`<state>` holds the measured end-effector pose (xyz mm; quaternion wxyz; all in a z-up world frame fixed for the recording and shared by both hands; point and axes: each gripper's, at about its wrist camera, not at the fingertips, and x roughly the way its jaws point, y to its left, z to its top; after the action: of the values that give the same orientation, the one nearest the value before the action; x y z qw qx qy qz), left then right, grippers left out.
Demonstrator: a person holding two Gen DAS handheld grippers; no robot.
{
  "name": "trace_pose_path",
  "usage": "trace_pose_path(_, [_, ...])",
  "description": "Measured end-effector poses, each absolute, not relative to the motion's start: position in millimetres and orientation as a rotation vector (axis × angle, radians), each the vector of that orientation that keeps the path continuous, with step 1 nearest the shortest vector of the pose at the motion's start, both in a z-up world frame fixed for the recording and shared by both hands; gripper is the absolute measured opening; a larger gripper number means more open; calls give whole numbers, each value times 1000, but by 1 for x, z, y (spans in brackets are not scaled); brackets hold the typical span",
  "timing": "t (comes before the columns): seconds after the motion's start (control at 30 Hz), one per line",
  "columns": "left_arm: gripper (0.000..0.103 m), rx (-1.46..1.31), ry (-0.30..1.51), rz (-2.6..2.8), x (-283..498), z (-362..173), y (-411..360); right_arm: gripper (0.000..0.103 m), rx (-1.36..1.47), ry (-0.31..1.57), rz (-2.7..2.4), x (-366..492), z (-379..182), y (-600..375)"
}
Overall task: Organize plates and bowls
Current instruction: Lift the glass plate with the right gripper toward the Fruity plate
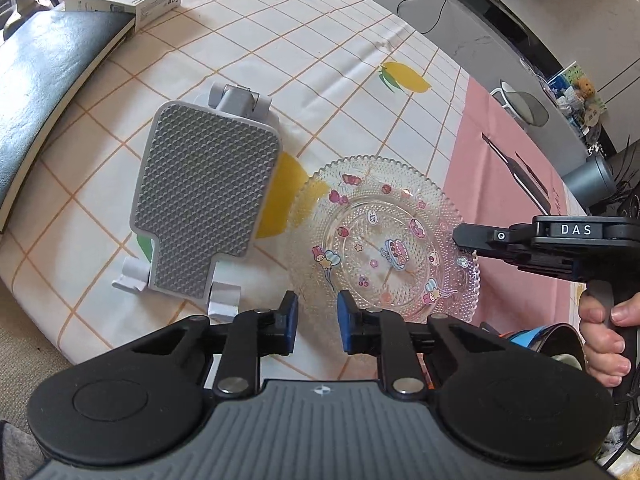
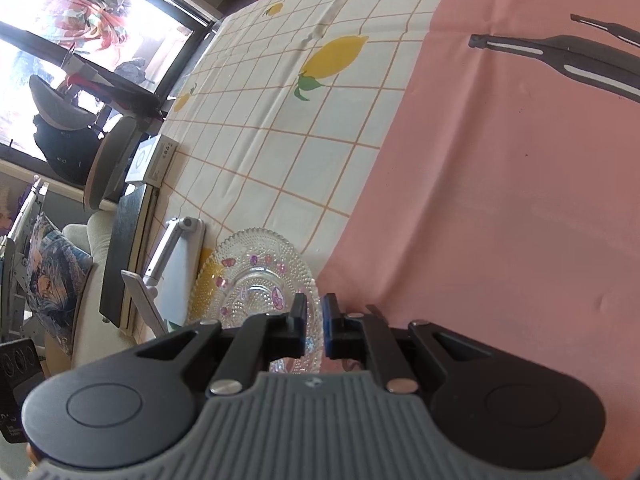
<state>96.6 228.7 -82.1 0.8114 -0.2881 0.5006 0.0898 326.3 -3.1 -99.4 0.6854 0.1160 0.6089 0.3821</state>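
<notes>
Plate: clear beaded glass plate [image 1: 384, 236] with cartoon prints, flat on the tablecloth [image 1: 340, 80] where checked cloth meets pink.
Right gripper [image 2: 315, 326]: fingers narrowed around the plate's right rim; contact looks likely, a firm clamp cannot be confirmed.
Left gripper [image 1: 317, 322]: fingers apart, holding nothing, at the plate's near edge.
Rack: grey dotted stand [image 1: 204, 208] lying flat just left of the plate.
Bowl: dark rim [image 1: 560, 338] partly visible at lower right.
Progress: early by appearance; plate not yet lifted, nothing stacked or racked.

Bright window [image 2: 80, 20], lemon-print grid tablecloth [image 1: 320, 80], pink cloth [image 2: 520, 200], patterned cushion [image 2: 56, 272]
</notes>
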Motion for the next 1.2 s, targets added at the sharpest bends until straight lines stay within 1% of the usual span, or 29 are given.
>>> trace_pose_path(0.3, [23,-610,1049,173,107,-71,225,6,297,1332,808,328,-88,-12])
trace_pose_path(0.53, [23,-612,1079,143,128,-68,219,6,354,1310,757,334,-83,-27])
trace_pose_path(0.67, [23,-569,1106,129,147,-66,209,6,372,1302,725,338,-82,-38])
trace_pose_path(0.8, [23,-530,1111,80,172,-63,201,6,399,1284,679,344,-82,-57])
trace_pose_path(0.93, [22,-525,1107,17,190,-61,194,6,483,1277,647,350,-86,-85])
trace_pose_path(1.07, [19,-565,1124,-20,205,-64,188,6,539,1269,609,351,-90,-108])
trace_pose_path(1.2, [19,-517,1134,-58,222,-62,170,6,593,1261,567,355,-93,-129])
